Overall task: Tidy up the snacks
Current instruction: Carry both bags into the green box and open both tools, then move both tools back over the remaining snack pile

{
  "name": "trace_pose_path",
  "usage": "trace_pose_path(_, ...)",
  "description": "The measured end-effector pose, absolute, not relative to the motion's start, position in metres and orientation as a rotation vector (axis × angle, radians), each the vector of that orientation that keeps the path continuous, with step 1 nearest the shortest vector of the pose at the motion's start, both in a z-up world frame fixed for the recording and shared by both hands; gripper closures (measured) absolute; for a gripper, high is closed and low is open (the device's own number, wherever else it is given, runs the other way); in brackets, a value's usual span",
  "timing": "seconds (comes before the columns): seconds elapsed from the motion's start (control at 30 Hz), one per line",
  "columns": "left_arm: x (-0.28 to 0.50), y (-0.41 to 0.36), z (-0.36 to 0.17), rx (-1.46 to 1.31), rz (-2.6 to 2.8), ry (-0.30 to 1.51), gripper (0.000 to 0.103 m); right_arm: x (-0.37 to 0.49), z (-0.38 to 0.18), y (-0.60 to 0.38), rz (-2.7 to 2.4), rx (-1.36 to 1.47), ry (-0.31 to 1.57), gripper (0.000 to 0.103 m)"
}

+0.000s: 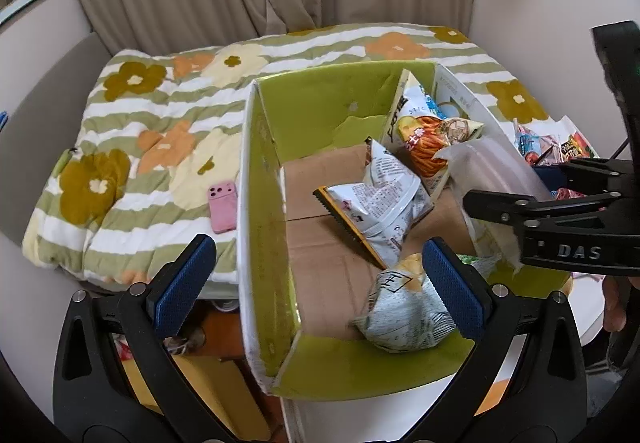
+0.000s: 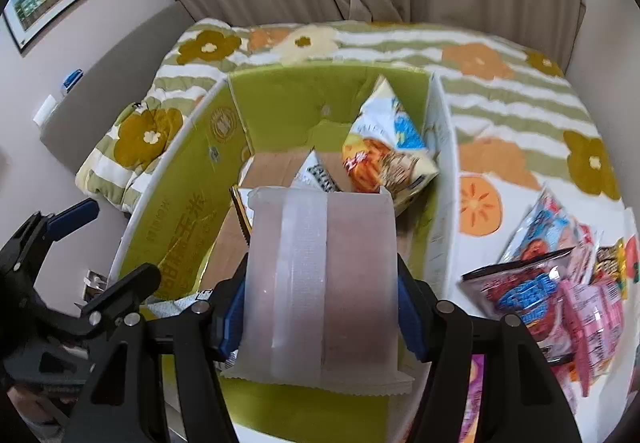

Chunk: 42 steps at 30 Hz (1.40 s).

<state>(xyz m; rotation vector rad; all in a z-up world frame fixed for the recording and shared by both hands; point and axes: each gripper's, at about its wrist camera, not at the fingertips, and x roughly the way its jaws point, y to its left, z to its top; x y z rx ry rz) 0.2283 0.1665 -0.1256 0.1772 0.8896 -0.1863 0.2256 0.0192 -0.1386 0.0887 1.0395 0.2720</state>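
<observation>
A cardboard box (image 1: 260, 203) with green flaps stands open in front of both grippers. On its floor lie a white snack bag (image 1: 376, 203) and a green-and-white bag (image 1: 404, 311); an orange stick-snack bag (image 1: 432, 139) leans in the far right corner. My left gripper (image 1: 320, 283) hangs open over the box's near left corner, with nothing pinched; the green-and-white bag lies by its right pad (image 1: 452, 283). My right gripper (image 2: 320, 319) is shut on a frosted translucent packet (image 2: 320, 275) above the box's near edge (image 2: 192, 211). In the left wrist view it is the right gripper (image 1: 520, 211) holding that packet (image 1: 488, 167).
The box sits on a white table beside a bed with a flowered quilt (image 1: 160, 115). A pink phone (image 1: 222, 207) lies on the quilt. A pile of several snack packets (image 2: 560, 283) lies right of the box. The left gripper (image 2: 100, 255) shows at that view's left edge.
</observation>
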Motion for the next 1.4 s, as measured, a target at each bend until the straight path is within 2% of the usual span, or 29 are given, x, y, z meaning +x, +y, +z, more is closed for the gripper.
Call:
trace_pose_path(0.2,0.225,0.174,-0.126,0.157,-0.195,0.895,0.001,0.23,-0.146,0.025,0.256,0.097,1.053,0.042)
trace_pose_path(0.27,0.224,0.175,-0.129,0.148,-0.195,0.904,0.001,0.23,-0.145,0.026,0.262,0.106,1.04,0.032)
trace_pose_path(0.3,0.224,0.177,-0.13,0.139,-0.195,0.909,0.001,0.228,-0.144,0.026,0.254,0.106,1.027,0.019)
trace_pose_path(0.33,0.223,0.178,-0.132,0.128,-0.198,0.915,0.001,0.226,-0.142,0.026,0.246,0.107,1.014,0.011)
trace_pose_path(0.9,0.201,0.181,-0.118,0.102,-0.192,0.89,0.001,0.19,-0.111,0.021,0.22,0.065,0.937,0.01)
trace_pose_path(1.4,0.144,0.089,-0.077,0.083,-0.184,0.787,0.001,0.131,-0.067,-0.074,0.185,0.084,0.805,0.01)
